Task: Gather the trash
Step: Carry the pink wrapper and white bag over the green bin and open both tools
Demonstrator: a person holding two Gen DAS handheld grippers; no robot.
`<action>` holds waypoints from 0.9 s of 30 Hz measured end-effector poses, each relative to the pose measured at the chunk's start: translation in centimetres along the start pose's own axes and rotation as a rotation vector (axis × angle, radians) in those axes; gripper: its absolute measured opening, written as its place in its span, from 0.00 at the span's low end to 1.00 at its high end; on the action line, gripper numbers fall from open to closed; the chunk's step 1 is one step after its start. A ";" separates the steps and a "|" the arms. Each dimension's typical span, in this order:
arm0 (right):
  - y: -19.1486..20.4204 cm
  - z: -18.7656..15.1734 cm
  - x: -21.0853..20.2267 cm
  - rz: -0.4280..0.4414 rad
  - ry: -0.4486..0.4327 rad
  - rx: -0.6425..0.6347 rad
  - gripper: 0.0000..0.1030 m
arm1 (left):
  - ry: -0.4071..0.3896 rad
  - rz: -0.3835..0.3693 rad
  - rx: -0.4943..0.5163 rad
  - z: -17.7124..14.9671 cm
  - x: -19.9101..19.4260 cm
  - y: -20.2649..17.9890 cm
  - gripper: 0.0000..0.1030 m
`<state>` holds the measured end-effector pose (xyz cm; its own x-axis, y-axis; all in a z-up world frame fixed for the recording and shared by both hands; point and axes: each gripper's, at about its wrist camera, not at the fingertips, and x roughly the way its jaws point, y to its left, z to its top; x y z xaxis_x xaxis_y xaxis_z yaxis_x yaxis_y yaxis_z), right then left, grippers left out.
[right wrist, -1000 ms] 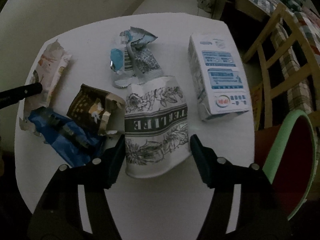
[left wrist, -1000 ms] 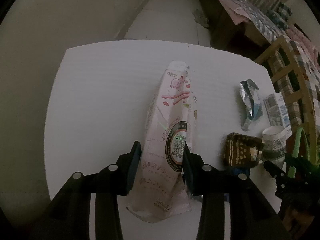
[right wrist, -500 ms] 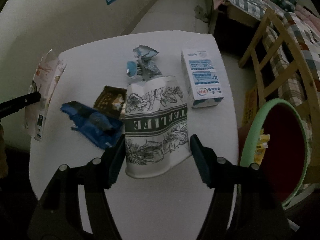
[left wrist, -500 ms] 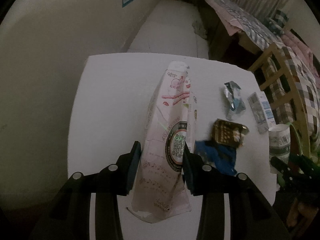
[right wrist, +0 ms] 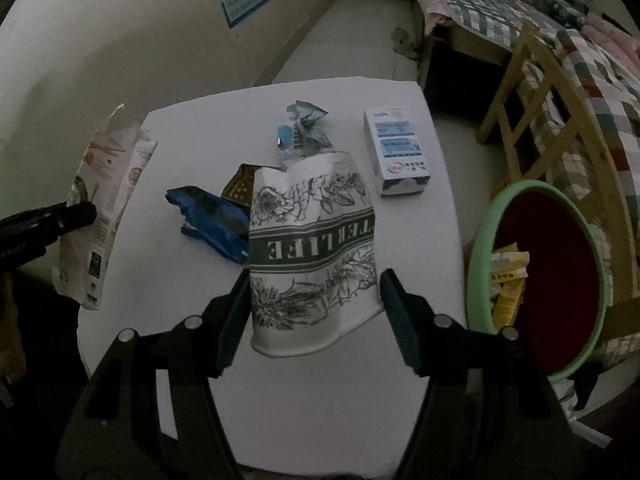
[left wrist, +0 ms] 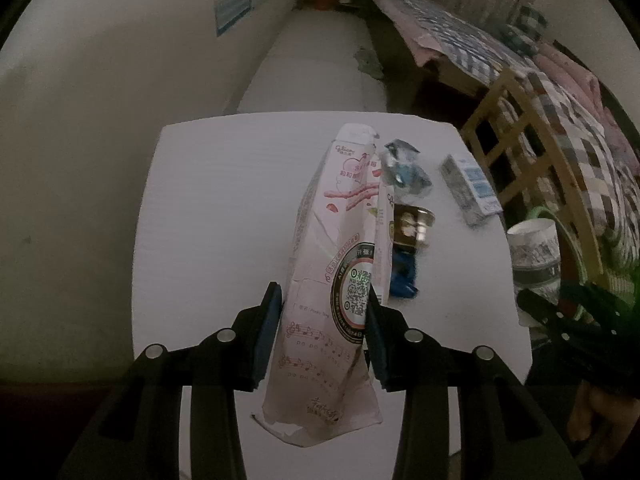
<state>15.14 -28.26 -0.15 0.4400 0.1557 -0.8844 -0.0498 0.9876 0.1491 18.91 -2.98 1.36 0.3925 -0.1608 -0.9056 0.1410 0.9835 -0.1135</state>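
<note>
left claw [left wrist: 323, 322] – clamps pink wrapper [left wrist: 336, 264] | right claw [right wrist: 312, 312] – grips paper cup [right wrist: 312, 252]

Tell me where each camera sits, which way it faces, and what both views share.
Left wrist: rides the left claw, looking forward over the white table; its fingers clamp the pink snack box; the right claw shows at the right edge.
Right wrist: rides the right claw, looking over the table toward the green-rimmed bin; its fingers flank the paper cup; the left claw pokes in at left.
Shared: snack box, cup, blue wrapper, white carton, wooden chair.
</note>
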 end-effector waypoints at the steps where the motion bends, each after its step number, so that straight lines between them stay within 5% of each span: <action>1: -0.1 -0.2 -0.2 0.000 -0.003 0.003 0.60 | -0.001 -0.001 0.008 -0.2 -0.2 -0.4 0.36; 27: -12.5 -2.5 -5.0 -0.085 -0.078 0.161 0.60 | 0.009 -0.105 0.212 1.0 0.8 -15.9 0.36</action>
<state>11.26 -41.29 1.32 0.5052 0.0632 -0.8607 0.1321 0.9799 0.1495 17.89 -18.79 2.89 0.3576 -0.2597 -0.8970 0.3686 0.9218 -0.1200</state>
